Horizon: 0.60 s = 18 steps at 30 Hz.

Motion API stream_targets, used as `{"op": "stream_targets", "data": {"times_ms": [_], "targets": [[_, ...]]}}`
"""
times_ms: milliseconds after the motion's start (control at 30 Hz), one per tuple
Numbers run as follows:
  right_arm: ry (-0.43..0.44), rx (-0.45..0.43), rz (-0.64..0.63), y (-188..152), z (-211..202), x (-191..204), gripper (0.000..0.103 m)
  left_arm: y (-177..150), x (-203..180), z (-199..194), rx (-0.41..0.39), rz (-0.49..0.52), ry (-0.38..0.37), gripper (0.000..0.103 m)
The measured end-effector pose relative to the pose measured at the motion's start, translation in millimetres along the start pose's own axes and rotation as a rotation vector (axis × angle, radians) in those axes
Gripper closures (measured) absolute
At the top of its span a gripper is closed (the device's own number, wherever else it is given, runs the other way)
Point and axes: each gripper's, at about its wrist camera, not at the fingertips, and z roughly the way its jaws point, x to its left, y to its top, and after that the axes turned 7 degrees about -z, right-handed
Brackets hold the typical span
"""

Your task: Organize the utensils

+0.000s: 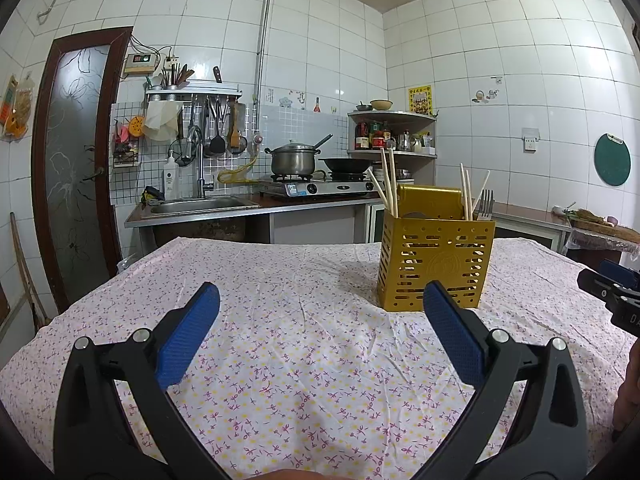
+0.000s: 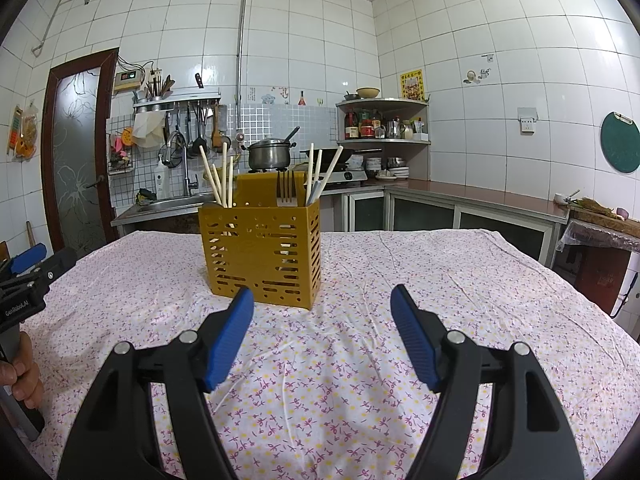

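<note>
My left gripper hangs over the flowered cloth, its blue pads spread wide with nothing between them. My right gripper does the same, fingers apart and empty above the cloth. The yellow caddy stands upright on the table, far of both grippers: to the right of my left one, whose right pad overlaps its lower corner in that view, and a little left of centre from my right one, just beyond the left pad's tip. In the caddy, chopsticks lean in the left part, a fork stands tines up in the middle, and more chopsticks with a pale handle sit at the right. A hand grips the left gripper's handle at the left edge of the right view.
</note>
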Motion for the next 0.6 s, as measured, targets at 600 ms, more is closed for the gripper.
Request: {"op": "stream_targets", "data": {"times_ms": [600], "targets": [[0.0,0.004,0.001,-0.3,1.4,1.5,0.029,0.2,-0.8,0.5,-0.002,0.003,0.001,0.005]]}}
